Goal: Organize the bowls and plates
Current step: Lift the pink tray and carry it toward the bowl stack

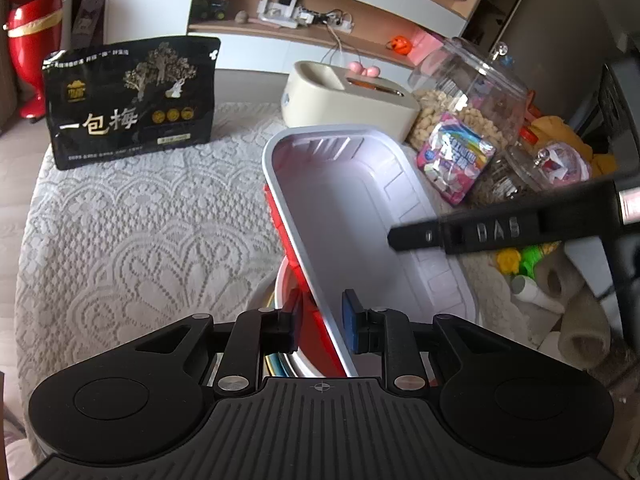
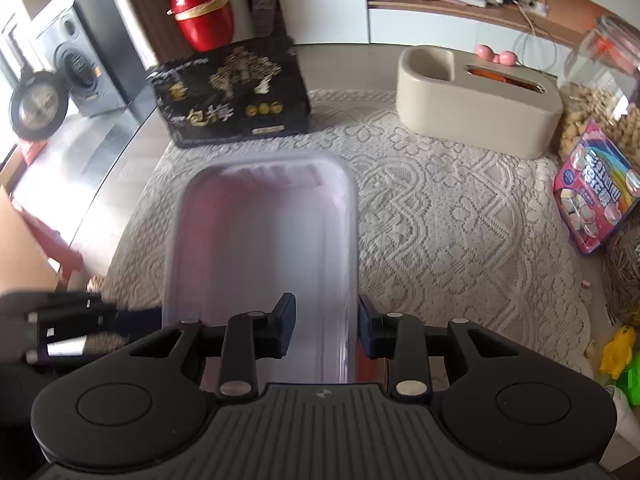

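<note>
A rectangular tray-like plate, pale lilac inside and red outside [image 1: 352, 216], is held tilted above a stack of bowls and plates [image 1: 286, 296]. My left gripper [image 1: 320, 320] straddles its left rim, one blue pad each side, with a gap showing. My right gripper [image 2: 326, 320] straddles the plate's right rim [image 2: 352, 264] in the right wrist view, also with a gap. The right gripper's finger [image 1: 460, 234] reaches in over the plate in the left wrist view. The left gripper [image 2: 100, 320] shows blurred at the left in the right wrist view.
A lace cloth [image 1: 140, 240] covers the table. A black snack bag [image 1: 128, 104] stands at the back left, a beige tissue box [image 1: 348, 96] behind the plate. Glass jars [image 1: 468, 92] and a pink candy bag [image 1: 452, 156] crowd the right side.
</note>
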The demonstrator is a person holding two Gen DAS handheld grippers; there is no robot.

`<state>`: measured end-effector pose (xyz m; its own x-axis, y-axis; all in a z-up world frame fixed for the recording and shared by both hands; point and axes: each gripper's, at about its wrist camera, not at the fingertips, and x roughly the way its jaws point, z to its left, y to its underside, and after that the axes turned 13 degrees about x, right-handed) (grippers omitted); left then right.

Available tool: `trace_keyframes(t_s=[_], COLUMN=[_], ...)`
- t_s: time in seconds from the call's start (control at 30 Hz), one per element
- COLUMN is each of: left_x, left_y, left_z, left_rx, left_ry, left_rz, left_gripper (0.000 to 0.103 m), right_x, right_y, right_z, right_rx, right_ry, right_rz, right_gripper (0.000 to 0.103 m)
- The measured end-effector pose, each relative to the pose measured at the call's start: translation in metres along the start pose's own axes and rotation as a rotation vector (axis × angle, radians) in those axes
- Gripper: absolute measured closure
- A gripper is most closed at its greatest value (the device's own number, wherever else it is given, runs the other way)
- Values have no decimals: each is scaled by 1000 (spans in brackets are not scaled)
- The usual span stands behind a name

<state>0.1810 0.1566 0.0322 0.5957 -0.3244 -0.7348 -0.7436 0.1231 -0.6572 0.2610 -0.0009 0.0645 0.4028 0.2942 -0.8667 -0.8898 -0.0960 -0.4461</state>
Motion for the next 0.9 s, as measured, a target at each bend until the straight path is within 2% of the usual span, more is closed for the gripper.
trace_keyframes(t_s=[0.27, 0.43, 0.57, 0.63, 0.9], left_x=[4, -5, -19, -19, -10], left_y=[1, -1, -5, -6, -4], left_z=[6, 5, -3, -5, -14], left_rx=[-17, -8, 51, 59, 113], left_ry=[-11, 6, -15, 0, -15], left_rz=[2, -42, -98, -85, -29], left_gripper=[79, 80, 80, 80, 79], right_x=[4, 8, -15, -25, -19], right_y=[-16, -19, -12, -8, 4], right_z=[-12, -12, -4, -6, -22], right_rx=[61, 98, 37, 26, 56], right_ry=[-20, -122, -147, -159, -138], right_rz=[-37, 1, -77, -104, -48], right_gripper=[67, 65, 65, 65, 65])
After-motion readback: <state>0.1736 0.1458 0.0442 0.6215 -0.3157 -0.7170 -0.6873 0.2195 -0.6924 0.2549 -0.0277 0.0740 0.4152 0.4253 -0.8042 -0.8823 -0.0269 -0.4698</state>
